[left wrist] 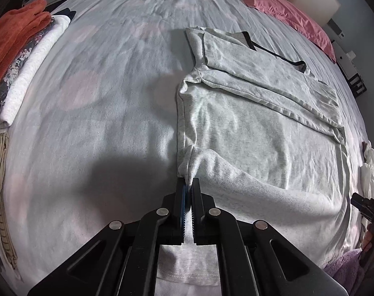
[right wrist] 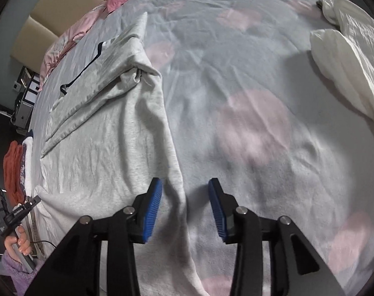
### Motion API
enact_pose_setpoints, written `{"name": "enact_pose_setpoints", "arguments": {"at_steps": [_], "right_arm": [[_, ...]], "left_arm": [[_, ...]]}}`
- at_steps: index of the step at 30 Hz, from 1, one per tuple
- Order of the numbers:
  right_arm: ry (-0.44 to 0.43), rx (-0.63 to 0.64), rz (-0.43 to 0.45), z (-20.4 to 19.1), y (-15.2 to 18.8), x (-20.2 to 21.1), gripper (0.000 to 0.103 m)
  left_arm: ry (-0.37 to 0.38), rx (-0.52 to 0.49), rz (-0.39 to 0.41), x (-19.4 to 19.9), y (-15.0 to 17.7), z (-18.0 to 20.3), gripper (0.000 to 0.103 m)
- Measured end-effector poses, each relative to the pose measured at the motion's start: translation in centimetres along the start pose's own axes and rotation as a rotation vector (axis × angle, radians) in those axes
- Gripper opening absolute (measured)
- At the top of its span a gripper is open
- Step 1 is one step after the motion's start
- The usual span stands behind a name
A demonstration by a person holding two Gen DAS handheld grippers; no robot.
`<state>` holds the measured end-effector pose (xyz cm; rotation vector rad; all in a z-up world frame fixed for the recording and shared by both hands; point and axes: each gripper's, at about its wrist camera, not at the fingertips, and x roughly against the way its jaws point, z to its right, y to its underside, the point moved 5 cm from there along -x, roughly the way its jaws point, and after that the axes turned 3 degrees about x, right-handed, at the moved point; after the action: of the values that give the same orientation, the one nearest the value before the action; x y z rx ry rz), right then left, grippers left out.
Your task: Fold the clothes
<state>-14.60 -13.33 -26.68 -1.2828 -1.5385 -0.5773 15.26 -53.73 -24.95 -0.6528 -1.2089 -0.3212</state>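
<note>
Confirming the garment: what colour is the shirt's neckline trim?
Black, on the light grey T-shirt; clearest in the left wrist view.

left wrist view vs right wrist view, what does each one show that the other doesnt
Only the left wrist view shows the left gripper shut on the grey shirt edge.

Only the right wrist view shows the right gripper open, straddling the shirt's side edge, and the full spread of the white garment.

Both show the shirt, its dark-trimmed collar, the folded stack, pink pillows and the bedsheet.

A pale grey shirt (left wrist: pixel 248 113) with dark neck trim lies spread on the bed, both sleeves folded inward. Its lower left corner is pinched in the left tongs (left wrist: pixel 189 185); its right edge runs between the spread right tongs (right wrist: pixel 184 192).
</note>
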Motion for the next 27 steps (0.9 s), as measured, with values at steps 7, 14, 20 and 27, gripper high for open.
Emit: {"name": "enact_pose_setpoints", "arguments": {"at_steps": [7, 14, 20, 27], "right_arm": [[-0.033, -0.044, -0.079, 0.3, 2.2, -0.4, 0.034], [-0.02, 0.07, -0.114, -2.2, 4.2, -0.3, 0.004], [-0.086, 0.05, 0.11, -2.3, 1.7, 3.7, 0.003], [-0.033, 0.148, 0.281, -4.6, -3.9, 4.3, 0.003]], "left_arm": [[0.01, 0.014, 0.004, 0.7, 0.3, -0.3, 0.005], [0.003, 0.015, 0.027, 2.0, 1.1, -0.4, 0.004], [0.016, 0.018, 0.123, 4.2, 0.5, -0.2, 0.004], [0.001, 0.025, 0.219, 3.0, -3.5, 0.6, 0.004]]}}
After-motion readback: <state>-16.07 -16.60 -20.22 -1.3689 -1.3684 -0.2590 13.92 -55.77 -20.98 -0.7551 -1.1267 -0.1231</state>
